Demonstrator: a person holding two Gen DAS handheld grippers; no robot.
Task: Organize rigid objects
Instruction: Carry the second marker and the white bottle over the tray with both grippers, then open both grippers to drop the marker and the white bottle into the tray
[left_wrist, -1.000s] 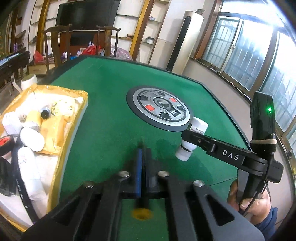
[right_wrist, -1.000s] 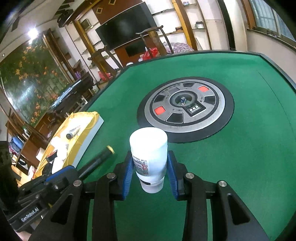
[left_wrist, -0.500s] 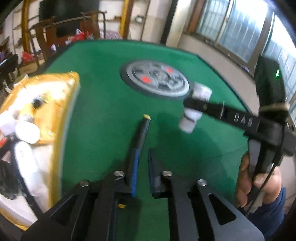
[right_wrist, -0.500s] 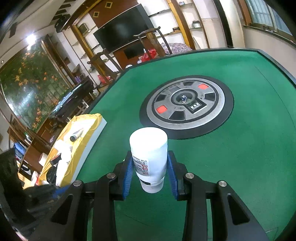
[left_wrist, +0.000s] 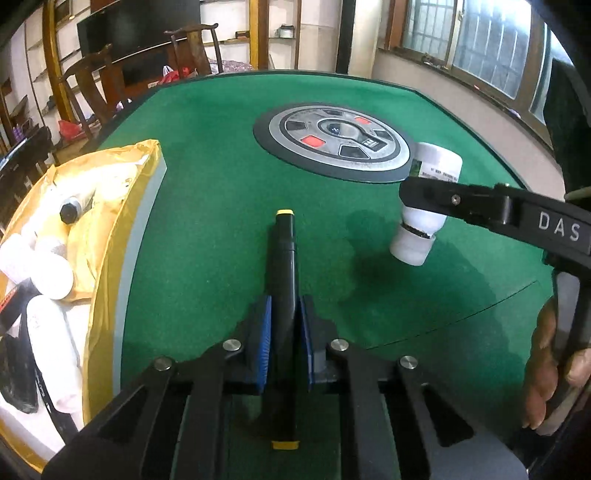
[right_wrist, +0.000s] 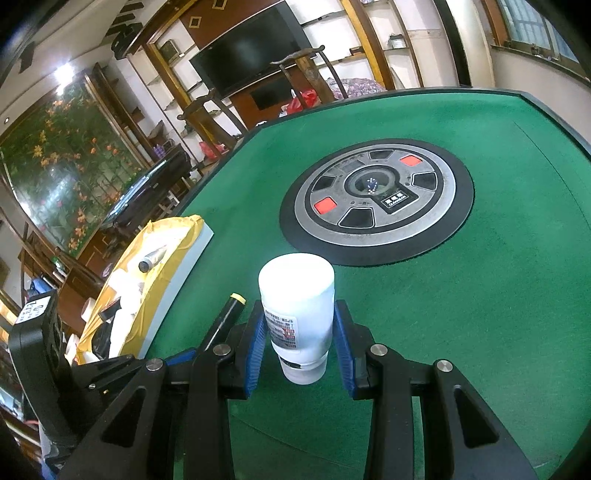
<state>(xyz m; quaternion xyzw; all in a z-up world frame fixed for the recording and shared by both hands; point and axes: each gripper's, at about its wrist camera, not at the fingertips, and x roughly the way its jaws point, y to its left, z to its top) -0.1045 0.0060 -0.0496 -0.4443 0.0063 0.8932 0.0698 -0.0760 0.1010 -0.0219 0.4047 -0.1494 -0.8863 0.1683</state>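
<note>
Green felt table (left_wrist: 207, 206), round central console (right_wrist: 376, 199), yellow-lined box (left_wrist: 110, 229), wooden chairs (left_wrist: 192, 48)

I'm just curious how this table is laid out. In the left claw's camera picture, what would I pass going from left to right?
Yellow-lined box of white bottles → black marker gripped in the left claw → white bottle held by the right claw → the person's hand.
</note>
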